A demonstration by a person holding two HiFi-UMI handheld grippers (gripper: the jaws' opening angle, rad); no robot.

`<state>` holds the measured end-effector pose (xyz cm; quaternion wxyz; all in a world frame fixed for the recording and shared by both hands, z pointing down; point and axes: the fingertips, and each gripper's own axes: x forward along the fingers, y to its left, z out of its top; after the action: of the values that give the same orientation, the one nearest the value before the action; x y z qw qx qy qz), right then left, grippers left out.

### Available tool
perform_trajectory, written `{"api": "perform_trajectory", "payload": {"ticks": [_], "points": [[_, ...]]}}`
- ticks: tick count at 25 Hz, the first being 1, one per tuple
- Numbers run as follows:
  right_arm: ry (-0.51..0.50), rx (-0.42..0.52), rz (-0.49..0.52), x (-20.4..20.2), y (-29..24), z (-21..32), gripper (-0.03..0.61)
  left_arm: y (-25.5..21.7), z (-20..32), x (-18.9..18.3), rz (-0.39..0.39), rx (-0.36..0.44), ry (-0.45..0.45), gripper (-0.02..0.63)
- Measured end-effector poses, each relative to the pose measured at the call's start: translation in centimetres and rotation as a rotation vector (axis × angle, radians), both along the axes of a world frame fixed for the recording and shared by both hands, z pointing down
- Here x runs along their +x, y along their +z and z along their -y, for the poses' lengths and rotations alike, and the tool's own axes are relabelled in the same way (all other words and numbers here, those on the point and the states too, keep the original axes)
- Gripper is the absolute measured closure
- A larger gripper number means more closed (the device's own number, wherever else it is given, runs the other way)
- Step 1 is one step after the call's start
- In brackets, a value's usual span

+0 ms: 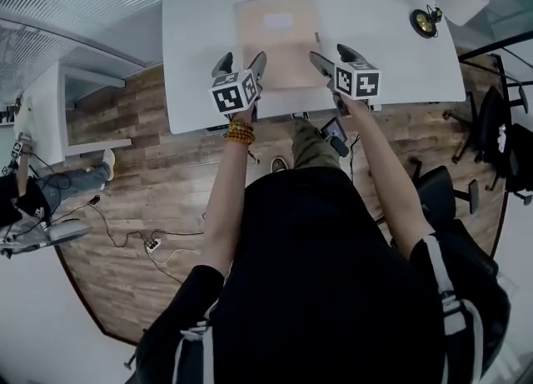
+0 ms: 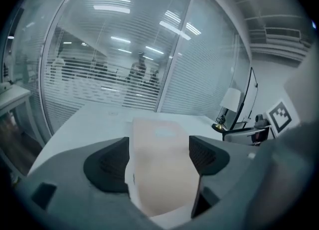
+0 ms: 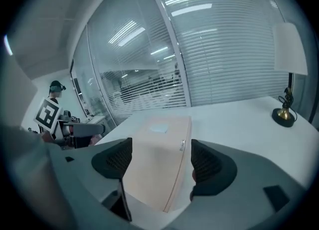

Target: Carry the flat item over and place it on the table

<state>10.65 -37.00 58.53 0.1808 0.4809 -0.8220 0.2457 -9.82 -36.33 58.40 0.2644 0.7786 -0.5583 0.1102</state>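
Nearest me: forearms out over the near edge, beaded bracelet (image 1: 240,132) on the left wrist.

Left hand-held gripper (image 1: 241,62): jaws wide apart, nothing clamped. Its own view shows the flat item (image 2: 162,169) running away under the gap, not pinched.

Right hand-held gripper (image 1: 331,54): same, jaws spread wide and empty, poised over the item's near right corner.

The flat item (image 1: 279,37) is beige, thin and rectangular. It lies flat on the white tabletop (image 1: 375,24), square to the near edge. I judge it set down. One gripper sits at each near corner, which I take as the way to keep so wide a piece level.

Writing: a pale blank patch (image 1: 278,21) on the top face and a small tag (image 3: 182,145) on the right edge, too small to read.

Further off: a brass-based lamp (image 1: 426,22) at the far right corner. Beyond it, a glass wall with blinds (image 3: 224,49).
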Motion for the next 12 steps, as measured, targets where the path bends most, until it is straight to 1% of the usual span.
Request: {"api": "perform_trajectory", "payload": {"ticks": [3, 7, 9, 12], "points": [[-0.012, 0.104, 0.010, -0.8, -2.8, -1.3, 0.206, -2.9, -0.9, 0.9, 0.041, 0.097, 0.033, 0.239], [-0.056, 0.224, 0.084, -2.4, -5.8, -3.6, 0.206, -7.0, -2.6, 2.1, 0.008, 0.217, 0.051, 0.290], [-0.067, 0.284, 0.090, -2.9, -7.2, -4.4, 0.206, -8.7, -3.1, 2.3, 0.021, 0.279, 0.056, 0.318], [-0.073, 0.361, 0.077, -3.7, -9.3, -5.1, 0.207, -10.5, -4.0, 2.4, 0.060, 0.369, 0.067, 0.408]]}}
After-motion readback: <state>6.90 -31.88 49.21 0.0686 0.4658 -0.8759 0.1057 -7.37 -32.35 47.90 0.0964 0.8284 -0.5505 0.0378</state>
